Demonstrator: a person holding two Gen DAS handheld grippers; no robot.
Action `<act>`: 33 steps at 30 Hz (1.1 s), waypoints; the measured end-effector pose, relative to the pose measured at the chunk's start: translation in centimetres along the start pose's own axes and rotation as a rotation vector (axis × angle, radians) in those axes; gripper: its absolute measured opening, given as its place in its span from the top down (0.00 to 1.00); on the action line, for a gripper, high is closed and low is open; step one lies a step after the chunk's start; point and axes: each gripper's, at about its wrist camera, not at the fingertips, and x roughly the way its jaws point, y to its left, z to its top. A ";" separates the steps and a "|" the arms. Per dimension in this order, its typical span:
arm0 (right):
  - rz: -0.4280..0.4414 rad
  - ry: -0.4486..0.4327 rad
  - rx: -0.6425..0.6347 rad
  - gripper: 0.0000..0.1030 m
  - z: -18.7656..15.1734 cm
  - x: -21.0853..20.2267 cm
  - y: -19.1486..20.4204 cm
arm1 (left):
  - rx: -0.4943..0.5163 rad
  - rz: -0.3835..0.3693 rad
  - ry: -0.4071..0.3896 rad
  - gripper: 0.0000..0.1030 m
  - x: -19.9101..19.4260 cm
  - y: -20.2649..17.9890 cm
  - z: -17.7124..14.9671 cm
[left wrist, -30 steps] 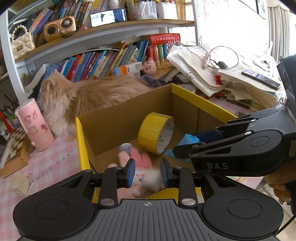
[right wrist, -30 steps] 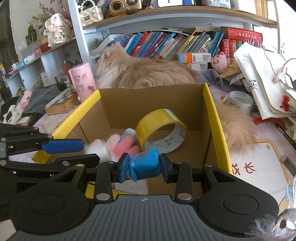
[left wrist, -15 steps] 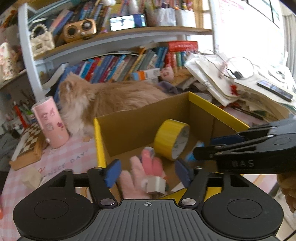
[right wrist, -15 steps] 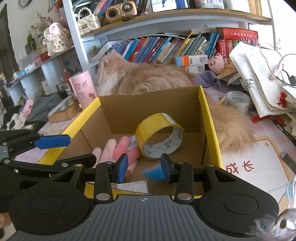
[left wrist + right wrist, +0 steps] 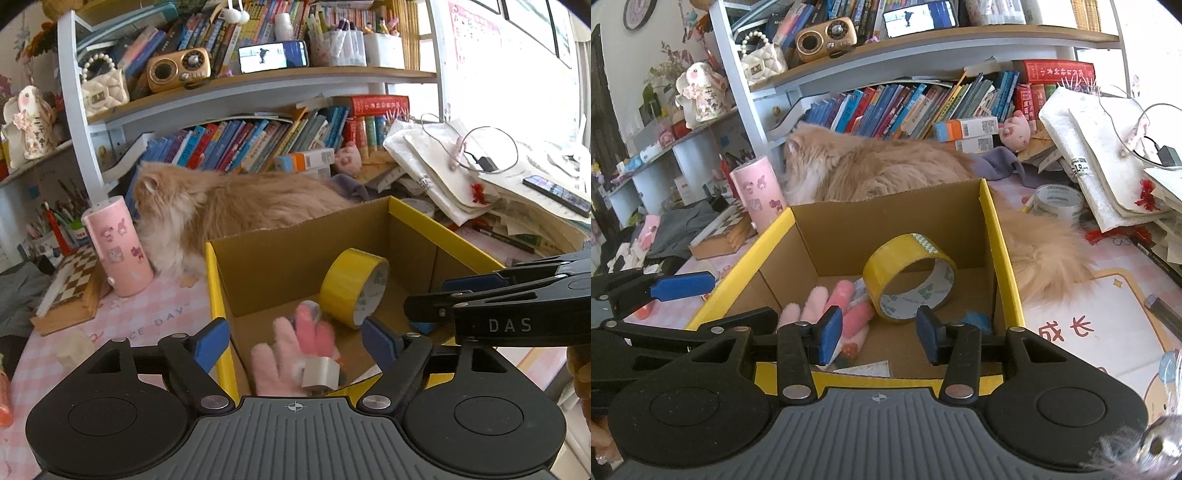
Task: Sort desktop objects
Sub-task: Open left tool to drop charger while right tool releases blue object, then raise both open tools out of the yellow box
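Observation:
A cardboard box with yellow rims (image 5: 443, 230) (image 5: 997, 236) stands on the desk. Inside lie a yellow tape roll (image 5: 352, 286) (image 5: 910, 278), a pink plush toy (image 5: 295, 350) (image 5: 827, 302) and a small blue object (image 5: 977, 319) in the near right corner. My left gripper (image 5: 297, 343) hovers over the box's near left edge; its jaws are opening, and the plush lies free below them. My right gripper (image 5: 879, 334) hangs over the near edge, its jaws opening with nothing pressed between the pads. The right gripper also shows at the right of the left wrist view (image 5: 480, 306).
An orange long-haired cat (image 5: 229, 210) (image 5: 905, 170) lies right behind the box. A pink cylinder (image 5: 118, 251) and a checkered board (image 5: 70, 280) stand left of it. Stacked papers and a phone (image 5: 557, 192) fill the right; a clear tape roll (image 5: 1058, 199) sits near them. Bookshelves rise behind.
The left gripper spread its jaws and let the pink plush drop into the box. The right gripper opened and released the blue object, which now lies in the box's near right corner.

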 end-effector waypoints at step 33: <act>-0.109 -0.097 0.049 0.44 -1.5 -4.3 1.0 | 0.043 -0.025 -0.119 0.13 -3.9 -0.2 0.2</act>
